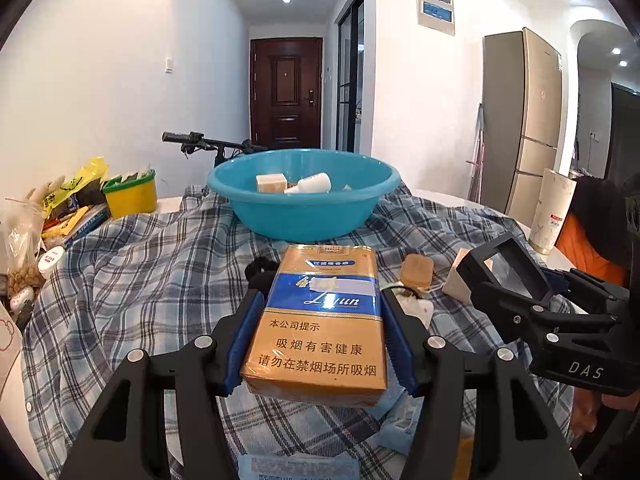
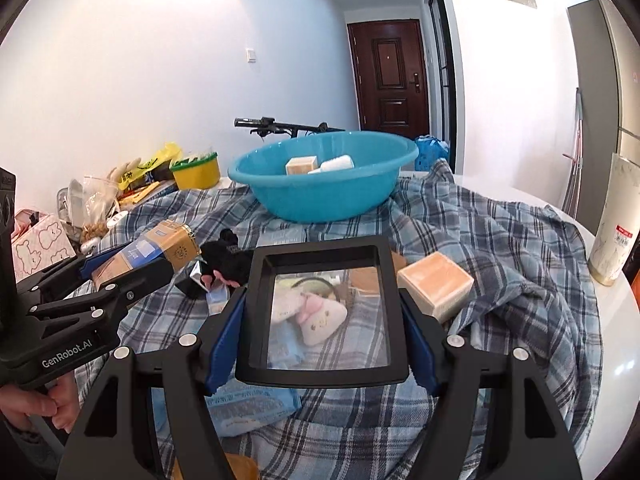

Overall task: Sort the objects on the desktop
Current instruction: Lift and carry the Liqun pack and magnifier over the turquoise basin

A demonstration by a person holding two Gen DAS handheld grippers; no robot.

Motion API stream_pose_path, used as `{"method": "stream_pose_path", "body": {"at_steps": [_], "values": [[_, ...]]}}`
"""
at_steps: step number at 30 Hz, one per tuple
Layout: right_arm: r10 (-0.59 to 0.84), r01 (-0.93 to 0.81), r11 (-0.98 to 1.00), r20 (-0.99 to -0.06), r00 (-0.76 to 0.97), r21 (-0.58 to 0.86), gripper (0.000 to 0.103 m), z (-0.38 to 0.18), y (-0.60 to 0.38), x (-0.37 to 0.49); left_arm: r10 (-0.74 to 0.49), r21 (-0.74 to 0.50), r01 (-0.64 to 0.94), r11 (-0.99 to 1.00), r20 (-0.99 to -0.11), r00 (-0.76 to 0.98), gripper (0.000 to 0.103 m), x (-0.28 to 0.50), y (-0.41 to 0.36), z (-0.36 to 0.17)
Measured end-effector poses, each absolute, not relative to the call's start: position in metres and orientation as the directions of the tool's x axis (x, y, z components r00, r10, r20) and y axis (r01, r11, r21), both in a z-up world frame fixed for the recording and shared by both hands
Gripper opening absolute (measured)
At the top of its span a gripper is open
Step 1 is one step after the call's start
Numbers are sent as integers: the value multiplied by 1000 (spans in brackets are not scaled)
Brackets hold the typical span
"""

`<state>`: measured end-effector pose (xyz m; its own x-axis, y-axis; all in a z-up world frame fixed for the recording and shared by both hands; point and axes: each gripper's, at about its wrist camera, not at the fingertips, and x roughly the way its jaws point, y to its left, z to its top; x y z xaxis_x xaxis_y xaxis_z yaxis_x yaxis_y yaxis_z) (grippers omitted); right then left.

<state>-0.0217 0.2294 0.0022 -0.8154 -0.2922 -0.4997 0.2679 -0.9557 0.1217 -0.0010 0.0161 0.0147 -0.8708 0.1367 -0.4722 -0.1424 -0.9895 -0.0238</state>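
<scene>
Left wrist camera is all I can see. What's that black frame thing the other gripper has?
Observer: A black-framed magnifier, clamped flat between the right gripper's blue pads.
Operator: Can you see anything through it?
Observer: Yes, a pink and white plush toy shows through the lens.
Operator: What's next to it that I can't see well?
Observer: A tan cube box rests on the plaid cloth, just right of the frame.
Operator: And my cigarette pack?
Observer: From here the cigarette pack is held above the cloth in the left gripper.
</scene>
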Motion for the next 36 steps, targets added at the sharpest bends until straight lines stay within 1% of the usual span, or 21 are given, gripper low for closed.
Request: {"method": "stream_pose_path", "body": {"at_steps": [3, 6, 8, 12, 16, 20, 23, 26, 29, 36], "values": [[-296, 273, -955, -465, -834, 118, 69, 17, 228, -22, 114, -10, -121, -993, -424, -898, 61, -2, 16, 35], [-291, 276, -956, -430, -855, 99, 69, 36, 226, -22, 118, -24, -118, -993, -372, -921, 61, -3, 15, 57], [-285, 276, -958, -403, -869, 82, 69, 51, 225, -21, 116, -8, -120, -993, -335, -935, 61, -1, 18, 72], [-282, 277, -959, -315, -906, 61, 69, 86, 224, -15, 110, 4, -115, -993, -260, -959, 61, 1, 21, 101], [-276, 273, -961, -232, -933, 45, 69, 117, 227, -9, 106, -9, -106, -994, -161, -981, 61, 10, 18, 136], [-243, 242, -970, -168, -955, 28, 69, 145, 233, -3, 97, 41, -99, -994, -65, -993, 61, 22, 22, 173], [-242, 241, -970, -108, -964, 20, 69, 165, 237, 7, 97, 50, -97, -994, -9, -995, 61, 34, 23, 195], [-238, 238, -971, -71, -969, 10, 69, 179, 237, 15, 96, 35, -95, -995, 21, -995, 61, 43, 25, 208], [-242, 240, -970, -57, -969, 33, 69, 187, 239, 18, 118, 7, -118, -993, 17, -993, 61, 48, 26, 215], [-258, 257, -966, -28, -966, 33, 69, 194, 234, 24, 121, 6, -121, -993, 35, -992, 61, 53, 30, 223]]}}
